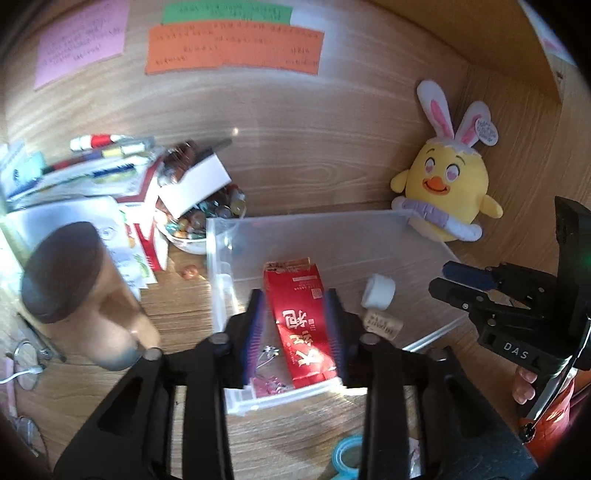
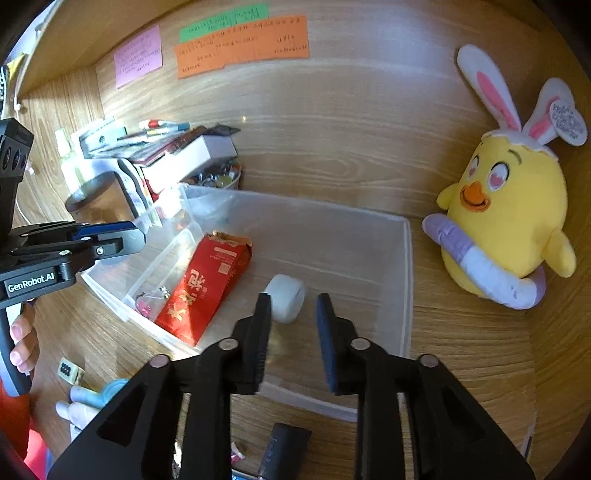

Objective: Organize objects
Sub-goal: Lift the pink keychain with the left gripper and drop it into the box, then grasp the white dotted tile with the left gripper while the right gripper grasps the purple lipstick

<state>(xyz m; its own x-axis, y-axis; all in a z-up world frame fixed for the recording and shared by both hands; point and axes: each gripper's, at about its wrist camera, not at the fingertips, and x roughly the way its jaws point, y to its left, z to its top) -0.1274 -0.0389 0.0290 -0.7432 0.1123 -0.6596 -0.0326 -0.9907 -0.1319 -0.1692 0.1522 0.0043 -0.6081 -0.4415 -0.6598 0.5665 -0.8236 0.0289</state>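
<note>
Sitting on a wood-grain desk (image 1: 295,162) w/ wood back panel, 3 paper notes stuck up top: pink (image 1: 79,40), green (image 1: 225,13), orange (image 1: 232,50).

Left gripper (image 1: 295,325) hovering lower center of left view, jaws spread wide, straddling a red packet (image 1: 299,325) w/o clearly touching it; gripping nothing. Packet (image 2: 203,288) lying flat inside a clear plastic bin (image 1: 221,258), torn end pointing toward frame top.

Right gripper (image 2: 293,332) showing lower center of right view, jaws also standing apart, holding nothing; left fingertip (image 2: 264,314) overlapping the edge of a white roll (image 2: 286,297), contact hard to confirm. Same gripper (image 1: 463,284) poking in from right edge of left view, above the bin's right side.

Counting inside bin: 1 red packet, 1 white roll (image 1: 378,291), 1 cork (image 1: 382,325) just below the roll, plus a small pink trinket cluster (image 1: 269,386) in the narrow side compartment near bottom, number unclear.

Resting outside bin: 1 yellow chick plush (image 2: 506,206) w/ bunny ears at right, leaning on back panel; 1 bowl of marbles (image 1: 195,221) center left, under a white box (image 1: 195,188); cluttered pile of papers and pens (image 1: 92,162) upper left; 1 brown-topped wooden object (image 1: 62,273) at left, blurred; 1 blue tape roll (image 1: 347,458) at bottom edge.
</note>
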